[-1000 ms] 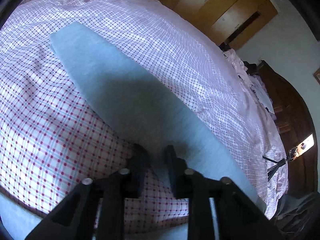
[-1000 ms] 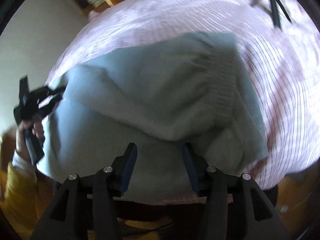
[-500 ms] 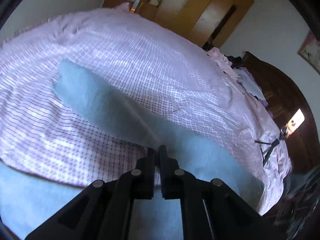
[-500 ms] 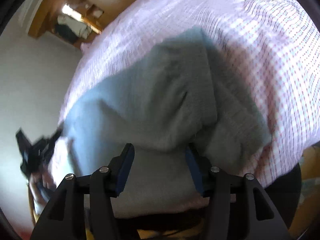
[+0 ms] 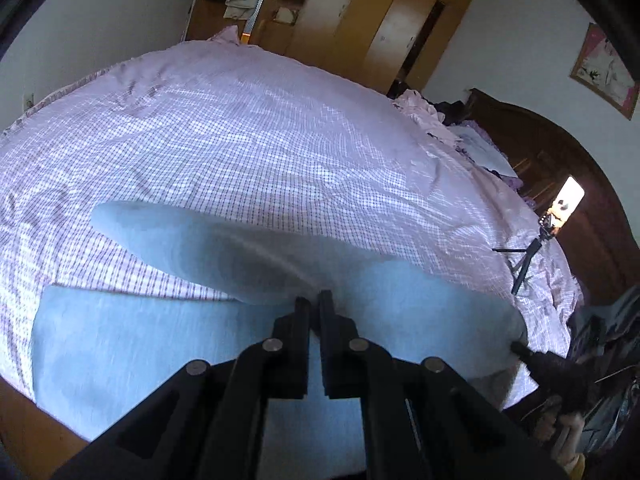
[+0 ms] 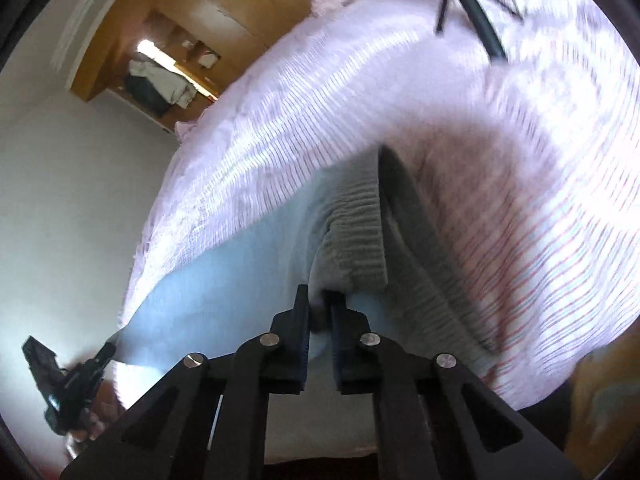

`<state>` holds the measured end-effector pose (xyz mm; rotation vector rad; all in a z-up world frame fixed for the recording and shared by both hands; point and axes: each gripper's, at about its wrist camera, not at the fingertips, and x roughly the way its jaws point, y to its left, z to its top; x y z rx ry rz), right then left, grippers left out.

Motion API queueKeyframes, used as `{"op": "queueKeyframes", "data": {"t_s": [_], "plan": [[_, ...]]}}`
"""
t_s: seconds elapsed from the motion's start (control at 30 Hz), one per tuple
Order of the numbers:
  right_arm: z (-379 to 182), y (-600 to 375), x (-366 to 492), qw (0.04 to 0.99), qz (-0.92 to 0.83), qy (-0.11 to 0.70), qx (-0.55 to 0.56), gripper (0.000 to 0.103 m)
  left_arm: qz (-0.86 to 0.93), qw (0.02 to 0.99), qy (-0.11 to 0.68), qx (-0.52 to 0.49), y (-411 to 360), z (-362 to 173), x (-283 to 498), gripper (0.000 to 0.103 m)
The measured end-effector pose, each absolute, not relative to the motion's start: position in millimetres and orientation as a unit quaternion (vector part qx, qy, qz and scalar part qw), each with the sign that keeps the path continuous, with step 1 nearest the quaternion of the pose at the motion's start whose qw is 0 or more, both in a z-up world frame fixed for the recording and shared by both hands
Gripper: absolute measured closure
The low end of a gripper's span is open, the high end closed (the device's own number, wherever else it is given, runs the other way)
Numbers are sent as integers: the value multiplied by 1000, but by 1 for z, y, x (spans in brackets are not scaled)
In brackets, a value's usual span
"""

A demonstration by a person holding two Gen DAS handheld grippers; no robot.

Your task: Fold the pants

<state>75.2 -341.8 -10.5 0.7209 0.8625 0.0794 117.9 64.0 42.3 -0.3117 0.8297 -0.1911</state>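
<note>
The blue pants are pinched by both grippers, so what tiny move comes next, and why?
Probably carry the lifted leg across onto the flat one. Both the left gripper and right gripper are shut on the light blue pants, one leg raised above the checked bedsheet.

The right wrist view is smeared with motion, so the bedspread's [image 6: 520,200] check pattern runs to streaks; the tripod [image 6: 476,12] is cut off by the top edge. The pants' [image 5: 160,340] cloth hides where the left claw [image 5: 314,300] pinches it; the lower edge crops them.
</note>
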Motion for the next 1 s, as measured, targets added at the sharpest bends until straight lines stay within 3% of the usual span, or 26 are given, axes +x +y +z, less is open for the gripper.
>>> {"op": "queueKeyframes", "data": {"t_s": [0.3,0.63,1.0], "plan": [[23,-349,52,867,43,402,292,103,-94,886,434,-133,61,26,65,99],[5,-351,25,861,29,422,282,103,-90,859,488,-130,52,-24,39,99],[-8,-353,12,853,22,427,299,103,-85,854,497,-128,55,-37,29,99]]}}
